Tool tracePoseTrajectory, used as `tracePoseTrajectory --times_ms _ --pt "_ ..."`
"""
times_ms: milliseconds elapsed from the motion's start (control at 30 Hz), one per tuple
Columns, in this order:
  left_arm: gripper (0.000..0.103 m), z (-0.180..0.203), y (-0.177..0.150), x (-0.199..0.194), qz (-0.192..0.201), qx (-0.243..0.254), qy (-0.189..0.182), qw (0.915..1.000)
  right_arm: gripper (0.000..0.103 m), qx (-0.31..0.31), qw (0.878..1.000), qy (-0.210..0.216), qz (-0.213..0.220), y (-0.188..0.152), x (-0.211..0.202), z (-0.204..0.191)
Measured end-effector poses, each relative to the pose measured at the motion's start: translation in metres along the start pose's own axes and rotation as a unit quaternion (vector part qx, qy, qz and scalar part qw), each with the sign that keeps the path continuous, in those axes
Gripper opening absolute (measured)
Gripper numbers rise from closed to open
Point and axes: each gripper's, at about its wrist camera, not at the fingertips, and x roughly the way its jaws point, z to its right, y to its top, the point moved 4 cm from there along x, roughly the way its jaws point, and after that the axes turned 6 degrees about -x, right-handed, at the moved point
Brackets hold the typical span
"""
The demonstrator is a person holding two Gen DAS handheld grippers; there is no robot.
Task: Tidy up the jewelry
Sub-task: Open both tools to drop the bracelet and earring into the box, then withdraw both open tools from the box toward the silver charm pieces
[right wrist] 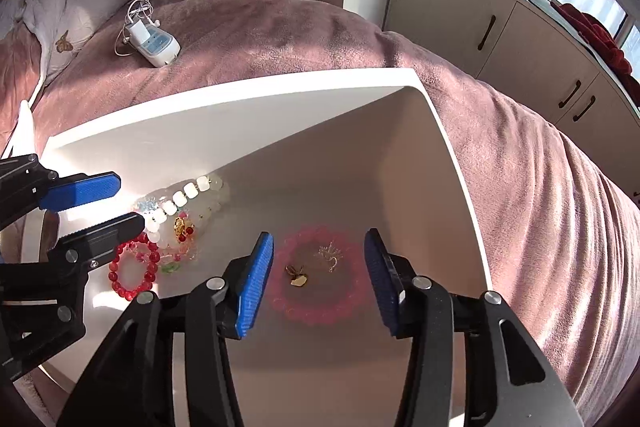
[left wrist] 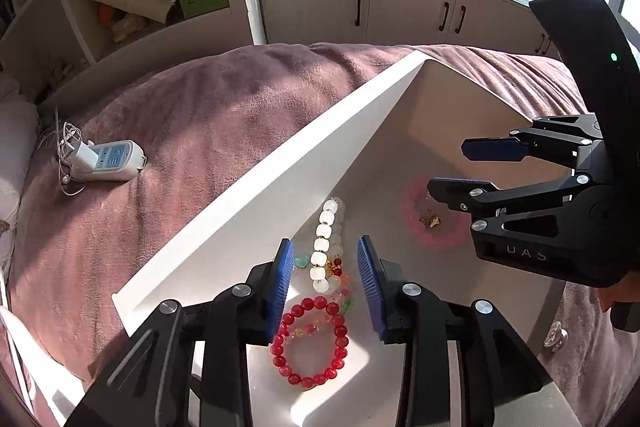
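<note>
A white tray sits on a pink bedspread. Left gripper hangs open over the red bracelet inside; right gripper, open, empty, frames the pink bracelet. Best lowered squarely before closing.

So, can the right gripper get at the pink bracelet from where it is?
Probably yes: the right gripper hangs open above the pink bracelet, nothing between them; the left gripper sits off over the other beads.

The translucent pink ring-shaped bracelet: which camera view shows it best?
The right wrist view: the translucent pink ring-shaped bracelet lies whole between its gripper fingers. In the left wrist view, the right gripper covers part of it.
</note>
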Motion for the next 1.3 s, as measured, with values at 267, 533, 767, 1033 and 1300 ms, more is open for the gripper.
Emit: tracePoseTrajectory --times_ms 267,533,767,1033,1300 --pt "0.056 0.002 0.005 -0.033 0.032 0.010 0.013 0.9994 0.062 -0.005 0.999 -0.008 0.042 0.004 -0.036 -0.004" --pt "0.066 0.017 0.001 -0.082 0.080 0.035 0.030 0.9957 0.073 -0.027 0.994 -0.025 0.102 -0.001 -0.099 -0.004" --pt "0.080 0.041 -0.011 -0.128 0.131 0.053 0.024 0.9897 0.080 -0.042 0.987 -0.035 0.153 -0.025 -0.161 -0.004" --pt "0.091 0.064 -0.030 -0.172 0.176 0.059 0.012 0.9825 0.083 -0.067 0.978 -0.040 0.193 -0.067 -0.209 -0.018" --pt "0.091 0.075 -0.066 -0.205 0.208 0.057 0.011 0.9764 0.084 -0.054 0.973 -0.052 0.219 -0.110 -0.237 -0.011"
